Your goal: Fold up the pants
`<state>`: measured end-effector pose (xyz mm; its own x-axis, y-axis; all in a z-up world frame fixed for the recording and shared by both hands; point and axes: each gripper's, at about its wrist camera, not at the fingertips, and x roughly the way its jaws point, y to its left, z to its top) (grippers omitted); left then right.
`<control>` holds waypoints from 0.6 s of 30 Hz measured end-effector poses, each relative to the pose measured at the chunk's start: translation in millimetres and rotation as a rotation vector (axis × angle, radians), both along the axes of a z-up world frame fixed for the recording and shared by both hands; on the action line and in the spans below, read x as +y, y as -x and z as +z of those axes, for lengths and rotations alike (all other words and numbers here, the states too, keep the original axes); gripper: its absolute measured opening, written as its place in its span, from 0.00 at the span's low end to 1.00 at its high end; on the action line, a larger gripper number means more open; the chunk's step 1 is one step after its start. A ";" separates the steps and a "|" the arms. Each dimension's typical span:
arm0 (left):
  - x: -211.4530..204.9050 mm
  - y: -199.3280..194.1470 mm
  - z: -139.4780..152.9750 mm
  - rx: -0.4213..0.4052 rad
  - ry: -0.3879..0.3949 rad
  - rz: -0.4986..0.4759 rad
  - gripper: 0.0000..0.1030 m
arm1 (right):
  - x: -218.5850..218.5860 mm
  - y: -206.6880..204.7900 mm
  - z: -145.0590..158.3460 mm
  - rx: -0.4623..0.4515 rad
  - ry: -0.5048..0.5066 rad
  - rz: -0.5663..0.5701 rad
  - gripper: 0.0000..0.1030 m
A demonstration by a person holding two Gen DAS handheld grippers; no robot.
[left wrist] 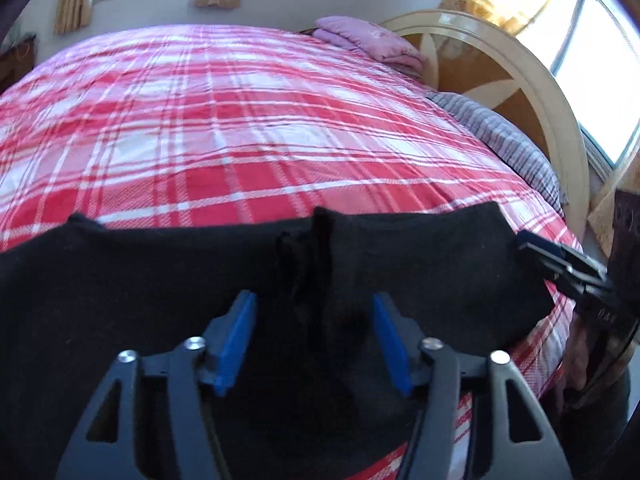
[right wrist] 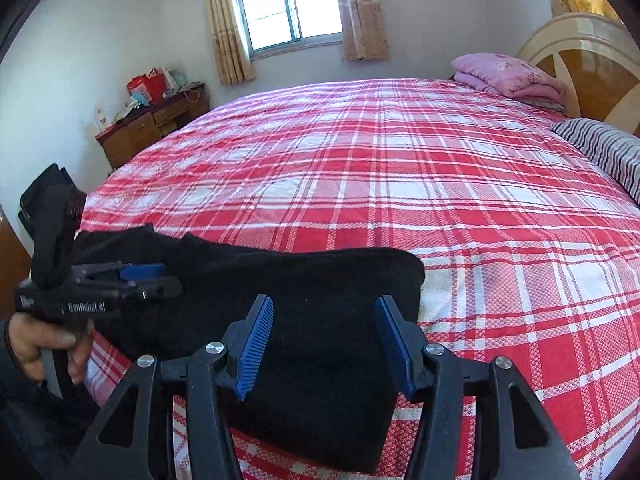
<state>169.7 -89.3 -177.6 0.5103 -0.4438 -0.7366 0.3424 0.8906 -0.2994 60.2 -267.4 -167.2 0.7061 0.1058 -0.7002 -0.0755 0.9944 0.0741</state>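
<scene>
We view the black pants (right wrist: 256, 304) lying on the near edge of the bed (right wrist: 400, 184), on its red-and-white plaid cover. The garment forms a broad dark band whose long axis runs along the near edge of the bed, left to right across both views, crosswise to the line along which the grippers point. In the right wrist view its right end is a squared-off, rounded corner lying flat on the cover; its left end reaches the corner of the bed near the left gripper (right wrist: 160, 276). In the left wrist view a raised crease (left wrist: 308, 256) stands near the middle of the cloth.

We see the left gripper (left wrist: 314, 340) poised over the pants with its blue pads (left wrist: 236, 344) moderately apart, cloth showing between them but not pinched. The right gripper (right wrist: 324, 344) likewise stands moderately open above the right portion of the pants, its pads clear of the fabric. A hand (right wrist: 44, 344) holds the left tool's handle.

A folded pink blanket (right wrist: 508, 76) and a striped pillow (right wrist: 608, 152) lie by the headboard (right wrist: 588, 52).
</scene>
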 end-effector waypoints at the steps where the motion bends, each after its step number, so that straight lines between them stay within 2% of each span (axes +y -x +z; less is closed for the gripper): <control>1: -4.3 0.4 -0.7 -0.005 -0.005 -0.022 0.60 | -1.5 0.2 0.7 -0.005 -0.006 -0.006 0.54; 2: -7.3 0.8 -0.9 -0.012 -0.016 -0.038 0.42 | -3.3 0.6 1.9 -0.011 -0.012 -0.014 0.54; 4: -11.4 1.5 -0.5 -0.012 -0.031 -0.072 0.14 | -8.1 1.7 4.3 -0.026 -0.030 -0.031 0.54; 9: 16.9 6.2 11.2 0.027 0.090 -0.051 0.12 | -22.8 4.1 9.3 -0.057 -0.086 -0.092 0.58; 13: 37.8 9.5 23.3 0.048 0.115 -0.018 0.12 | -30.2 6.8 14.4 -0.086 -0.126 -0.115 0.61; 16: 49.5 5.3 18.5 0.077 0.122 0.007 0.12 | -25.0 9.5 19.9 -0.101 -0.153 -0.068 0.61; 18: 53.7 1.7 8.0 0.112 0.123 0.020 0.12 | -12.5 10.2 23.4 -0.079 -0.154 0.019 0.61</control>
